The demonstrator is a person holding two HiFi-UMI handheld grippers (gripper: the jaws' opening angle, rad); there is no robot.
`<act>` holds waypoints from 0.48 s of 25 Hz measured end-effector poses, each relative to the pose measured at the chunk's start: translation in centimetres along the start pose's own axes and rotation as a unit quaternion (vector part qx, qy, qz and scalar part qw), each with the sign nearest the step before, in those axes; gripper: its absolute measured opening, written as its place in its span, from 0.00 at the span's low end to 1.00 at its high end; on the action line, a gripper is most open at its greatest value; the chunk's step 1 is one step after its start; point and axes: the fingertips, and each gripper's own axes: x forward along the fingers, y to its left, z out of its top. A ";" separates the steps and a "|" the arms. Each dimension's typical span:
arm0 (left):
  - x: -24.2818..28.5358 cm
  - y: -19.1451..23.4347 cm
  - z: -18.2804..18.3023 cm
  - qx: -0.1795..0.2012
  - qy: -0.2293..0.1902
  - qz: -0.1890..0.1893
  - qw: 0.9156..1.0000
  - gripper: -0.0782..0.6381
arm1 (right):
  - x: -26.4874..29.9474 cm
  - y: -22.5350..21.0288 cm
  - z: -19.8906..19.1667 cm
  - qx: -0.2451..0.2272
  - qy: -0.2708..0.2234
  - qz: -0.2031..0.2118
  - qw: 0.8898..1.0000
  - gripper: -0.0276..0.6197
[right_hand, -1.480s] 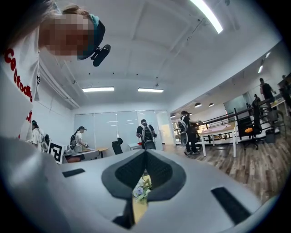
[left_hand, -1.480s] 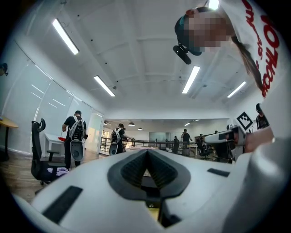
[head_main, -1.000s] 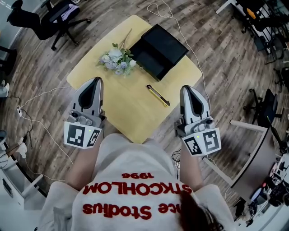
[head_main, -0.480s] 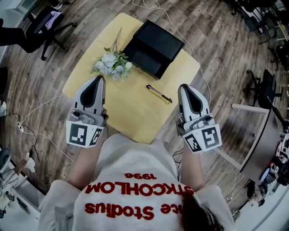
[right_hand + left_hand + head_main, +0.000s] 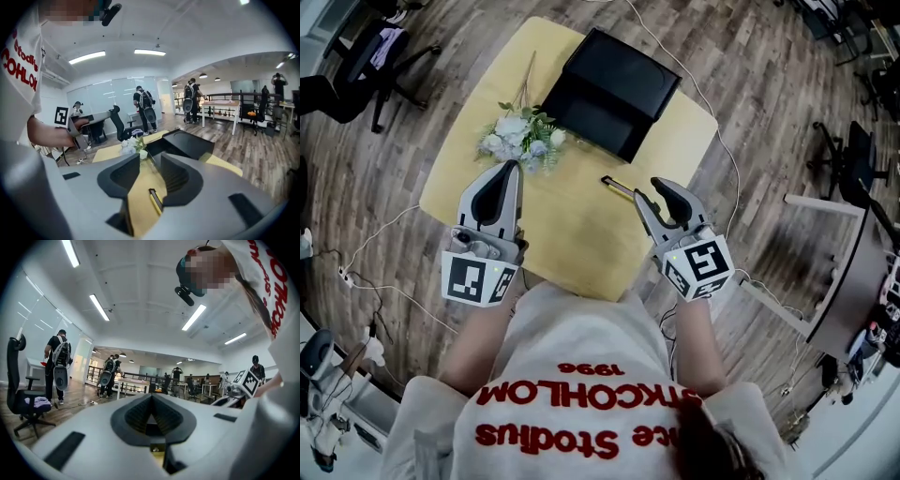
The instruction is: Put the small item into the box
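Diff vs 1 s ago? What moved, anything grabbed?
The right gripper swung forward and inward toward the yellow-black cutter. Its jaws are opening, with the cutter seen in the gap, not gripped. The left gripper stayed shut. Cutter, flowers and black box kept their places.

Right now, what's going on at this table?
A person holds a tool in each hand over a yellow table. The right tool is opening its jaws; the cutter shows between them, lying on the table, not gripped. The left tool is shut and empty, beside the flowers. The black box sits beyond the cutter.
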 end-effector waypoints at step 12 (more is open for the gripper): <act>2.3 0.1 -4.4 -0.029 0.040 -0.017 0.999 0.12 | 6.2 -0.5 -11.3 -0.013 0.172 0.059 0.983 0.36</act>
